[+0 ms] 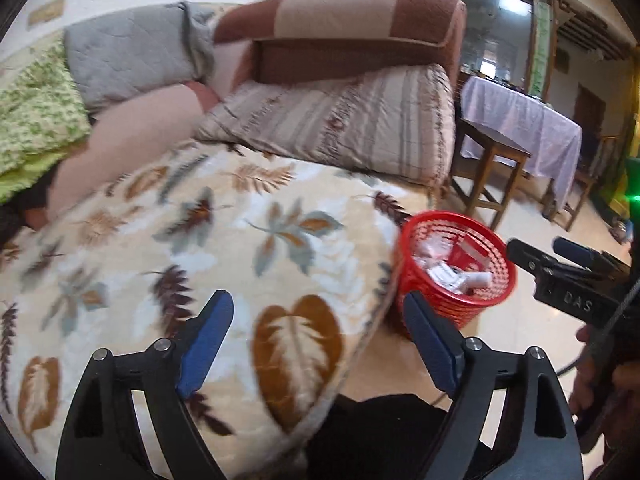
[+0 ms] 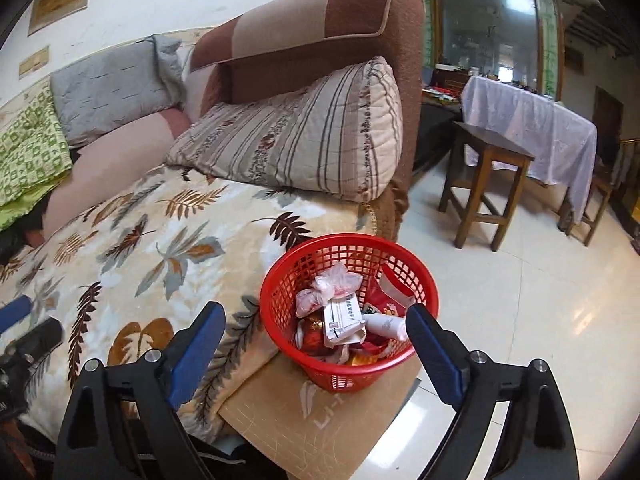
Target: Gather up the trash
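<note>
- Far left: green patterned cloth (image 2: 28, 152) and grey cushion (image 2: 108, 92) lie on the sofa; no loose litter visible on or near them.
- Leaf-print blanket (image 1: 168, 240) covers the seat. Its visible surface is free of wrappers in both wrist views; the left view is motion-blurred, so small scraps could be missed.
- Left gripper (image 1: 320, 340) hangs over the blanket's front edge, jaws spread wide, nothing between them.
- Striped pillow (image 2: 304, 140) leans against the brown armrest; no litter seen around it.
- Red basket (image 2: 348, 312) stands on a tan board (image 2: 320, 420) beside the sofa's front corner. It holds the collected trash (image 2: 344, 316): crumpled plastic, a white printed packet, a small tube, red wrappers.
- Right gripper (image 2: 316, 340) sits just in front of the basket, jaws released and empty.
- Right: wooden stool (image 2: 488, 184), cloth-covered table, bare tiled floor; no litter seen.
- Judgement: collection looks essentially finished; what remains is at most a check of hidden areas.
</note>
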Available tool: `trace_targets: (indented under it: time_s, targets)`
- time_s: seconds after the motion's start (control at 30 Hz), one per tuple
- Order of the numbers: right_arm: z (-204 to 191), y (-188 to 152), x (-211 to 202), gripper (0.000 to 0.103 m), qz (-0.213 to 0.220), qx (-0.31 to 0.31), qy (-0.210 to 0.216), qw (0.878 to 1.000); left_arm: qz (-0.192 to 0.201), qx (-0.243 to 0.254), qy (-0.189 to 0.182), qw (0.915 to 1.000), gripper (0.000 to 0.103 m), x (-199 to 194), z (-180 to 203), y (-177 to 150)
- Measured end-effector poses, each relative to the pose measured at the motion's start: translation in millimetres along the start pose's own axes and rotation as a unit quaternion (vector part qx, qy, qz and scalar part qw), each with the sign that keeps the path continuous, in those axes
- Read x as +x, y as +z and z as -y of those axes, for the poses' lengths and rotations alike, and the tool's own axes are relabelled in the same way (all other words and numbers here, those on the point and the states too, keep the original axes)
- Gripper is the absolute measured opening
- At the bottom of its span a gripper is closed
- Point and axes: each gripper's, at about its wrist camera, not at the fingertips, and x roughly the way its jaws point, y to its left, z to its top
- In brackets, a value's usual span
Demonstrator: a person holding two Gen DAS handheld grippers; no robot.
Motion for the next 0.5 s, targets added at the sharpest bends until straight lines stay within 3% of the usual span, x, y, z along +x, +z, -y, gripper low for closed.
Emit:
trace_targets:
  time_s: [0.2,0.3,0.4,0.5]
  targets:
    - [-19.0,-0.4,-22.0,0.099,0.034,0.004,-0.042,0.999,0.034,-0.018,0.034,0.9987,0.093,-30.3,-21.5,6.8]
    - [-28.5,-1.7,-21.2,0.1,0.029,0.016,-0.05,0.998,0.05,-0.022,0.061,0.9967,0.098,-40.6,-30.2,4.6]
    - [-36.8,-6.0,-15.2,0.101,0.009,0.027,-0.049,0.998,0.045,-0.015,0.076,0.996,0.099,-40.0,-31.9,-0.3]
    - [-43.1,-18.2,-18.4,0.101,0.015,0.032,-0.061,0.997,0.035,-0.016,0.087,0.9954,0.099,-34.5,-29.9,-7.8]
